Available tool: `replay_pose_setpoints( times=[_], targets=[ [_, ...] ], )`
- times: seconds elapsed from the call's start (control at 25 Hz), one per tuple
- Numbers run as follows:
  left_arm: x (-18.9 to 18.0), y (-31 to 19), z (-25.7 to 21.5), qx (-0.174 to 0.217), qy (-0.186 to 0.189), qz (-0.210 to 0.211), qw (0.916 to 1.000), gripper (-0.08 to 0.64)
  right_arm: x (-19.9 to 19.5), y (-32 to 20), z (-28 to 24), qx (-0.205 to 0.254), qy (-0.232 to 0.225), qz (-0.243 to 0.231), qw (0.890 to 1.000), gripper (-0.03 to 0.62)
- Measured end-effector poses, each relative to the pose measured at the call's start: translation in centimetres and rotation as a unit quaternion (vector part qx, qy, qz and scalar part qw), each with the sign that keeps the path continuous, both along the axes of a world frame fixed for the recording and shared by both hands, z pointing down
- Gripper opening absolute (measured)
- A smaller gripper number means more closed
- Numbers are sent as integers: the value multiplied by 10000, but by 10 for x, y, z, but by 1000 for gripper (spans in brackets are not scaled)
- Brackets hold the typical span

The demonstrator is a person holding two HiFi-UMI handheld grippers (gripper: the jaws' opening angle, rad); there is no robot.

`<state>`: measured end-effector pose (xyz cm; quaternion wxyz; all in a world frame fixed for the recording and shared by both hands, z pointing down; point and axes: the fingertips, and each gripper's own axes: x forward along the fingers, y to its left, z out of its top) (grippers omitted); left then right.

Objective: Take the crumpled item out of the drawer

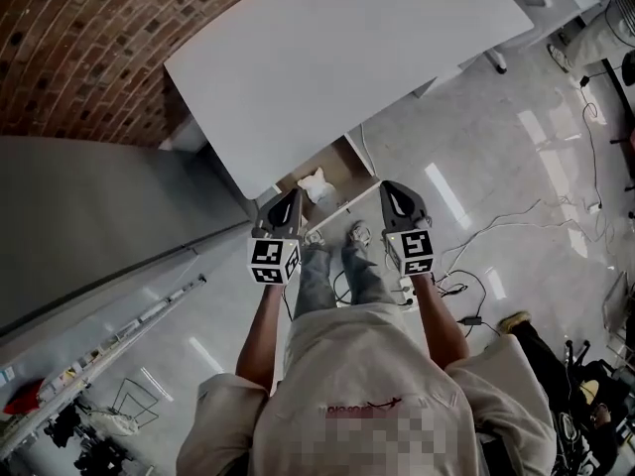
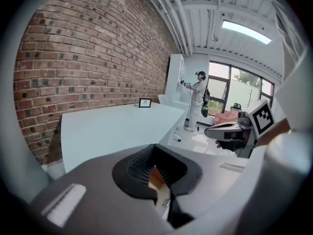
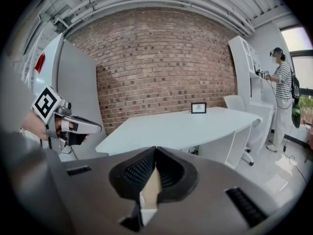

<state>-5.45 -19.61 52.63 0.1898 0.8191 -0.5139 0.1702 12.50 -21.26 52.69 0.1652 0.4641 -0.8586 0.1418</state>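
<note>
Your left tongs [image 1: 292, 200] and right tongs [image 1: 390, 189] are both pinched fully closed, gripping nothing. The crumpled white item [image 1: 316, 184] lies in the open drawer [image 1: 347, 162] below the bench [image 1: 337, 58], at one o'clock from your left tongs.

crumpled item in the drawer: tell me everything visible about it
The crumpled item is white, paper- or cloth-like, bunched into an irregular lump. It lies on the brown floor of the open drawer, toward its lower-left corner in the head view, just past the white table edge. Only the drawer appears to touch it.
</note>
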Motion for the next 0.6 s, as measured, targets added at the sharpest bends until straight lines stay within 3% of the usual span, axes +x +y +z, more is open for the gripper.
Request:
replay_pose_setpoints(
  times=[0.32, 0.6],
  targets=[
    [-8, 28, 53, -405, 190, 377, 9983, 9, -30, 21, 37, -245, 70, 161, 9995, 12],
    [-33, 46, 101, -721, 281, 324, 9965, 9, -51, 49, 83, -685, 126, 230, 9973, 12]
  ],
)
